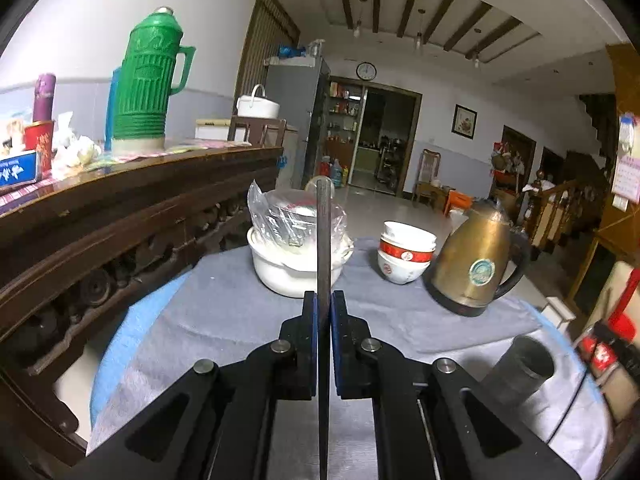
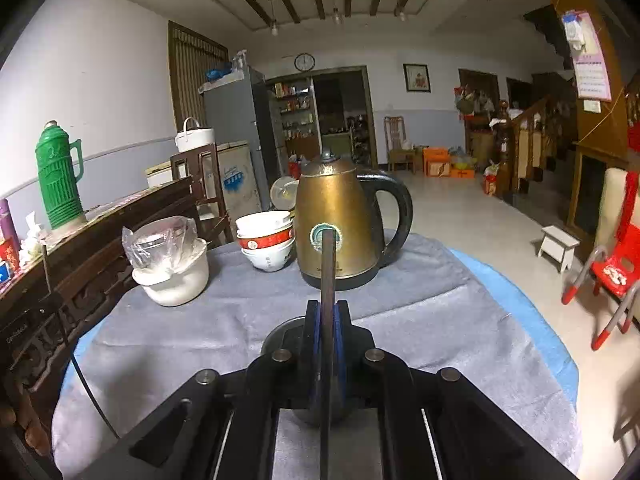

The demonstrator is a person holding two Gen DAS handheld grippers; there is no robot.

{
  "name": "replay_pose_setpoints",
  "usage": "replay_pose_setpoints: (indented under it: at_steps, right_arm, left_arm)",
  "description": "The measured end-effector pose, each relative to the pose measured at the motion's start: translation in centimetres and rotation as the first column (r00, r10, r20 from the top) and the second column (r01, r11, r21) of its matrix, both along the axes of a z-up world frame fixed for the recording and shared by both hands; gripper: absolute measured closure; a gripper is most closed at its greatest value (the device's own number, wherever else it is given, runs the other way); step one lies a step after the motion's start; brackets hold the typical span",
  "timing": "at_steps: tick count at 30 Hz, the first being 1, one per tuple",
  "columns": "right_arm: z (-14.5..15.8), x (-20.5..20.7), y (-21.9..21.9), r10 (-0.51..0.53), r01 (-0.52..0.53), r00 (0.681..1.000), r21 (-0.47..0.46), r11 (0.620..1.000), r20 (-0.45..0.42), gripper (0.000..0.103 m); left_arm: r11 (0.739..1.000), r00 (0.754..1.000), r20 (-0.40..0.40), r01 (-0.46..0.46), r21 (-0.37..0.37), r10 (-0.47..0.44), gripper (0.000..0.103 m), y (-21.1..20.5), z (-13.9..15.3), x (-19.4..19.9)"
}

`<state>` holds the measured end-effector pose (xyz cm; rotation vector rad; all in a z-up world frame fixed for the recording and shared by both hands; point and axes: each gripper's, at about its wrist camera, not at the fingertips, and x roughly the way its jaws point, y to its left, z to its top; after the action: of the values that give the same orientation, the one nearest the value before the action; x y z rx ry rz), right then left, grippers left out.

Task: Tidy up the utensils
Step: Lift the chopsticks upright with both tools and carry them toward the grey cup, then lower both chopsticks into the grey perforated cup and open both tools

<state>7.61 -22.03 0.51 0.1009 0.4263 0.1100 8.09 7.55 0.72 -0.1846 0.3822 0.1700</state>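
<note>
Chopstick duty, left view: my left claw (image 1: pixel 324 300) is pressed together on a thin dark stick, which I take for a chopstick. The left chopstick (image 1: pixel 324 232) stands nearly upright in the frame, its tip crossing the bagged white pot (image 1: pixel 296 272). The dark cup (image 1: pixel 520 372), where I judge it belongs, sits low and to the right on the grey cloth (image 1: pixel 224 312), well apart from the tip. The pads pinch the stick at one narrow place with long lengths free on both sides, so it can pivot or slide if I swing fast. A sweep to the right also passes the stacked bowls (image 1: pixel 406 256) and the kettle (image 1: pixel 476 264); a clip there could topple the bowls.

Right view: my right claw (image 2: pixel 328 308) pinches the right chopstick (image 2: pixel 328 264) the same way, with its tip in front of the kettle (image 2: pixel 340 216). A dark round rim, probably the cup (image 2: pixel 280 334), shows just behind my jaws, mostly hidden. That is the risk here: aiming blind, the stick may hit the rim and tip the cup, or drop beside it. Both claws heading for one narrow mouth could also knock together.
</note>
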Motion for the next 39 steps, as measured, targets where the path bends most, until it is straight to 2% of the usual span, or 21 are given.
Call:
replay_pose_setpoints:
  at_steps: [4,6,11,18,28,35,39]
  right_arm:
    - [0.8,-1.8,-0.1,0.024,-0.023,0.999,-0.031,0.999,0.023,0.096]
    - [1.1,-3.0,-0.1,0.036,-0.035,0.999,-0.036,0.999,0.031,0.096]
    - [2.0,-5.9,-0.6,0.062,-0.060,0.997,-0.039,0.997,0.038,0.096]
    - [2.2,-9.7,-1.0,0.072,-0.071,0.996,-0.025,0.997,0.044,0.096]
    - [2.1,-12.3,-2.4,0.045,-0.046,0.998,0.016,0.999,0.039,0.096]
    - [3.7,-13.1,-3.0,0.041,-0.045,0.995,0.034,0.998,0.094,0.096]
    - [6.0,-13.6,-3.5,0.041,-0.049,0.986,0.049,0.998,0.161,0.096]
  left_arm:
    - [1.000,1.000,-0.008,0.003,0.010,-0.003,0.097,-0.1,-1.1,-1.6]
    - [1.000,0.999,0.030,-0.010,0.028,0.010,0.096,-0.1,-1.0,-3.1]
    - [1.000,0.999,0.053,0.004,0.020,-0.005,0.095,0.6,-0.5,-6.7]
    - [0.998,0.998,0.050,0.036,-0.047,-0.033,0.095,1.2,0.0,-10.8]
    - [0.995,0.998,0.042,0.045,-0.089,-0.042,0.096,1.1,0.0,-12.7]
    - [0.988,0.991,0.107,0.088,-0.127,-0.075,0.096,0.6,3.1,-13.0]
    - [0.973,0.980,0.158,0.149,-0.174,-0.122,0.096,-0.1,5.7,-12.6]
